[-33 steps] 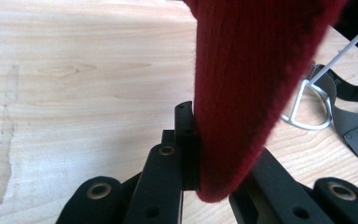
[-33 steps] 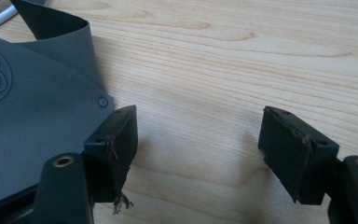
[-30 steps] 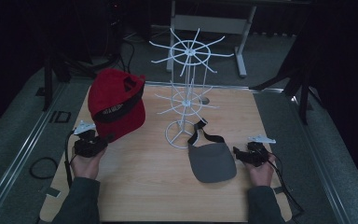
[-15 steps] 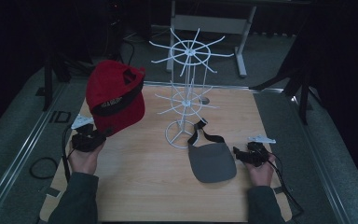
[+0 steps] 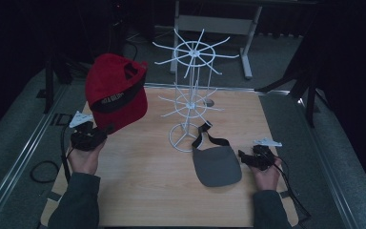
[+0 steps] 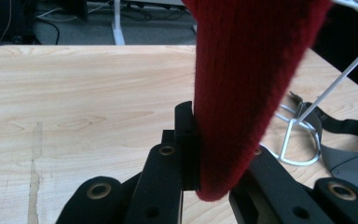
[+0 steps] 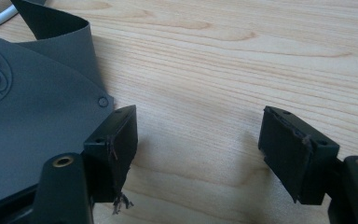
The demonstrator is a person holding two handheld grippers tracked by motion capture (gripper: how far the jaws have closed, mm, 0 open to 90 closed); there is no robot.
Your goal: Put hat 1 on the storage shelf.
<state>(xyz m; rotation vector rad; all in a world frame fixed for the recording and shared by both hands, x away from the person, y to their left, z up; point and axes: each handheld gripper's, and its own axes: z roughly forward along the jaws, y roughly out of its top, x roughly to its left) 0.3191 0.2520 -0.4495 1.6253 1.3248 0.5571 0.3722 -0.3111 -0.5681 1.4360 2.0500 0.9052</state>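
A red cap (image 5: 116, 90) with a dark band hangs above the wooden table (image 5: 138, 191) at the left, its brim clamped in my left gripper (image 5: 106, 130). In the left gripper view the red fabric (image 6: 242, 88) stands upright between the black jaws, which press on it. A grey cap (image 5: 217, 164) with a black strap lies flat right of centre. My right gripper (image 5: 242, 156) rests on the table just right of it, open; in the right gripper view one of its pads (image 7: 121, 140) sits at the grey cap's (image 7: 32, 121) edge with bare wood between the jaws.
A white wire display rack (image 5: 190, 90) stands in the middle of the table, its round base (image 5: 183, 138) near the grey cap's strap. Dark floor, cables and table legs lie beyond the table's edges.
My left gripper has lifted the red cap higher off the table. The right gripper and the grey cap have not moved.
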